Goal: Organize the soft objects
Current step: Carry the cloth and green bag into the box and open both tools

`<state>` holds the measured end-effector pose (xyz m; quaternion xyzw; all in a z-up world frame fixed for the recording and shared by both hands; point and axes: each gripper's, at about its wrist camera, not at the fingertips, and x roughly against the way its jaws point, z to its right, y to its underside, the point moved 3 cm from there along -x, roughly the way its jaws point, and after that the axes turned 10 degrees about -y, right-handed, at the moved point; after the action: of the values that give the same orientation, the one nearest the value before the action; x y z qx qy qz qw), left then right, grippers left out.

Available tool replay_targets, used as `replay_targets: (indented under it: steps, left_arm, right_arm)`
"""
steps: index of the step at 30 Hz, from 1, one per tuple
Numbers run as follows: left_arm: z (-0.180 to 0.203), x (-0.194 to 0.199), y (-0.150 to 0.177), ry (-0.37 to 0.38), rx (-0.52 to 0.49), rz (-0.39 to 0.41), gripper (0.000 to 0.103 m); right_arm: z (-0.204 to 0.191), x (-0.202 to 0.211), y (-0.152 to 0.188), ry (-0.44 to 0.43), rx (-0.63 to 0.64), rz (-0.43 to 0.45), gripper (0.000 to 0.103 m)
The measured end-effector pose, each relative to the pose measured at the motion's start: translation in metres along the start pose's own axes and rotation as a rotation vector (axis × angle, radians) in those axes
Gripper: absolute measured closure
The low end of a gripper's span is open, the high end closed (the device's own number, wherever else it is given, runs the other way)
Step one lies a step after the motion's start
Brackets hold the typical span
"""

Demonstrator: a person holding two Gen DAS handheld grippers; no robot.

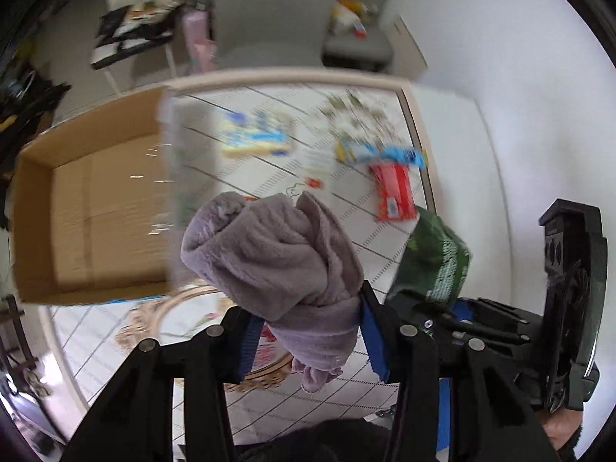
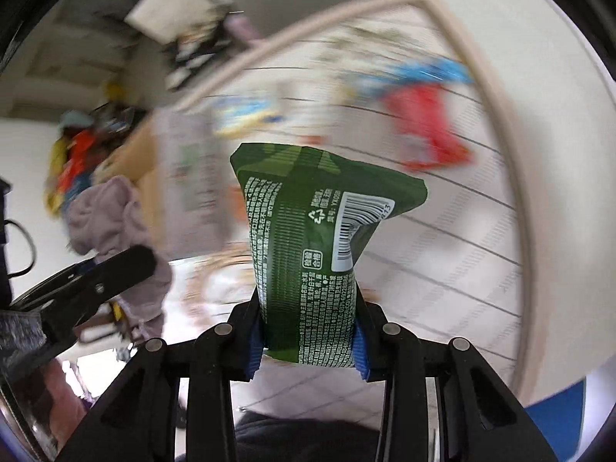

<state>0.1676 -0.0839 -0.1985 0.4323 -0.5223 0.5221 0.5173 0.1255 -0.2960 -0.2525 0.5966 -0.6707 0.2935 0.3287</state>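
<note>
My left gripper is shut on a lilac fleece cloth, which bulges up between the blue pads above the table. My right gripper is shut on a green soft pack with white print and a barcode. The green pack also shows in the left wrist view, just right of the cloth, with the right gripper body beyond it. The cloth shows at the left of the right wrist view, with a left finger across it. An open cardboard box stands at the left of the table.
On the white lined table lie a red pack, a blue and yellow pack, a yellow and blue pack and a green-patterned item. Chairs stand behind the table. The background is motion-blurred.
</note>
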Motion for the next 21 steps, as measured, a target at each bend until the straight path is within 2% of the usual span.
replay_targets:
  steps: [4, 6, 8, 11, 14, 21]
  left_arm:
    - [-0.052, 0.029, -0.016, -0.05, 0.041, 0.05, 0.06]
    - [-0.091, 0.029, -0.025, -0.081, 0.075, 0.059, 0.06]
    - [-0.13, 0.021, -0.033, -0.07, 0.12, 0.036, 0.059]
    - [-0.17, 0.006, -0.044, -0.032, 0.161, -0.01, 0.059]
    - [-0.204, -0.019, -0.063, -0.016, 0.178, -0.052, 0.059]
    - [-0.245, -0.094, -0.106, 0.098, 0.159, -0.193, 0.059]
  right_arm:
    - [-0.1, -0.028, -0.015, -0.04, 0.126, -0.03, 0.064]
    - [-0.135, -0.05, -0.026, -0.033, 0.157, -0.042, 0.064]
    - [-0.169, -0.075, -0.036, 0.004, 0.188, -0.058, 0.064]
    - [-0.203, -0.113, -0.056, 0.036, 0.208, -0.089, 0.064]
    - [-0.232, -0.15, -0.078, 0.118, 0.243, -0.102, 0.064]
    - [-0.245, -0.229, -0.123, 0.242, 0.239, -0.18, 0.064]
